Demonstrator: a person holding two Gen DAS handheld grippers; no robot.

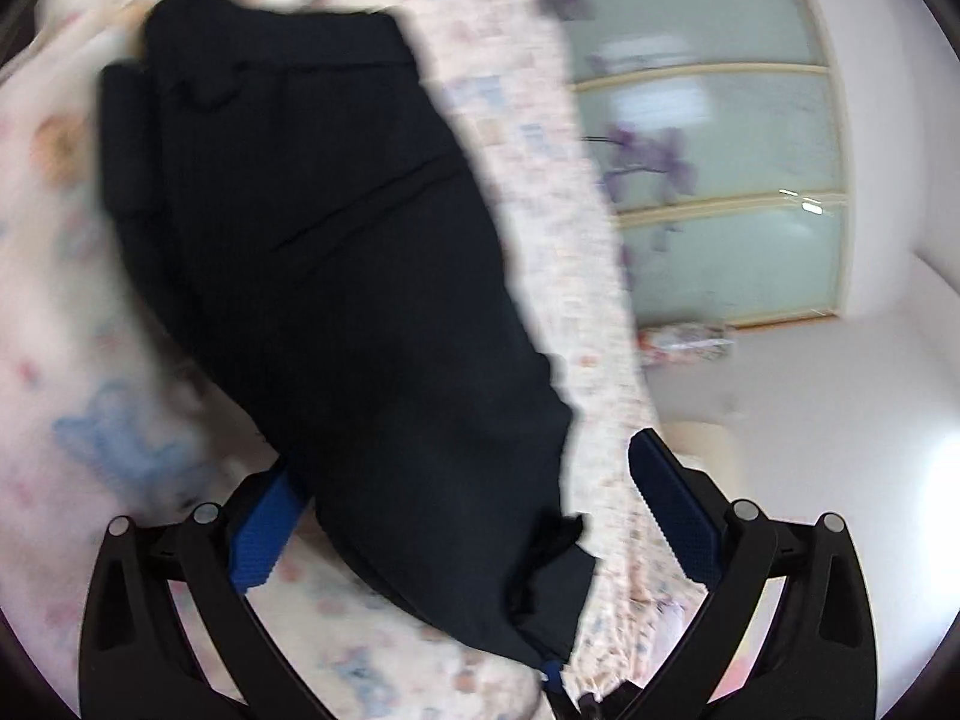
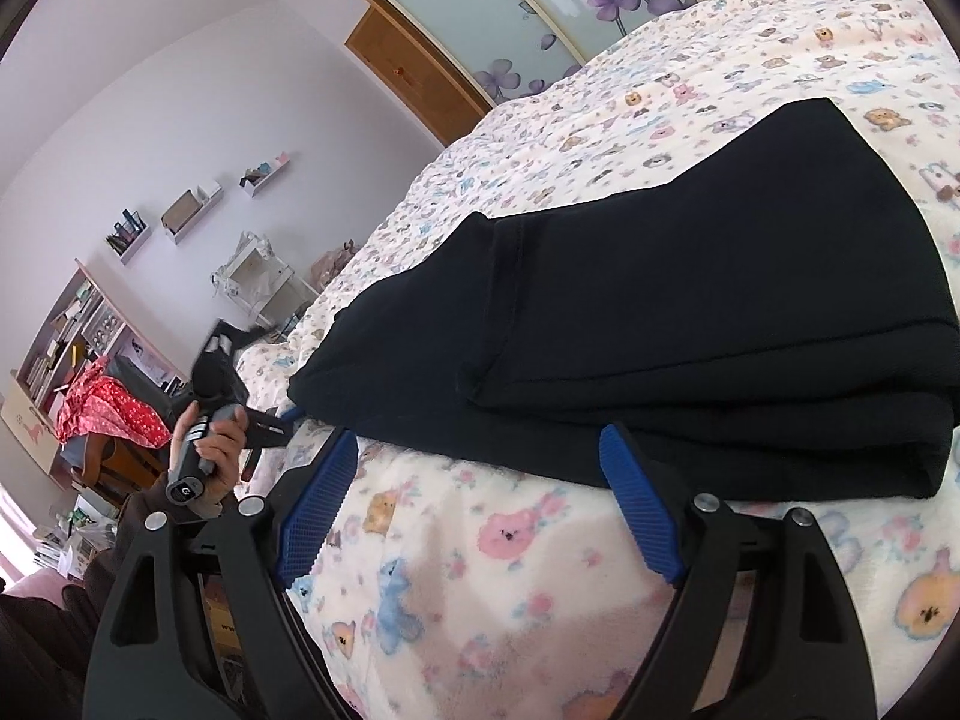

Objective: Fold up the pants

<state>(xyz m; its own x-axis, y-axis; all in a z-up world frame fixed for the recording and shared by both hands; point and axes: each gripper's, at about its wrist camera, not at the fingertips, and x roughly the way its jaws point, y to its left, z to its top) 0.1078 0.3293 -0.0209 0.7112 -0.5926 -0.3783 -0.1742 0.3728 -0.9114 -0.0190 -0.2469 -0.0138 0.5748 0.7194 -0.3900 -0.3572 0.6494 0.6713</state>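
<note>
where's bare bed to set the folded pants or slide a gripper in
Free: bedspread between the right gripper and the near edge of the pants; another strip beyond them toward the sliding doors. Crowded: the left gripper, with pants between its open jaws.

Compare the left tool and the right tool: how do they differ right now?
The left tool has the folded black fabric pants lying between its blue ribbed pads, whereas the right tool has only the cream animal-print bedspread between its pads, short of the pants' edge. The left view is blurred, the right sharp. Both stand wide open.
</note>
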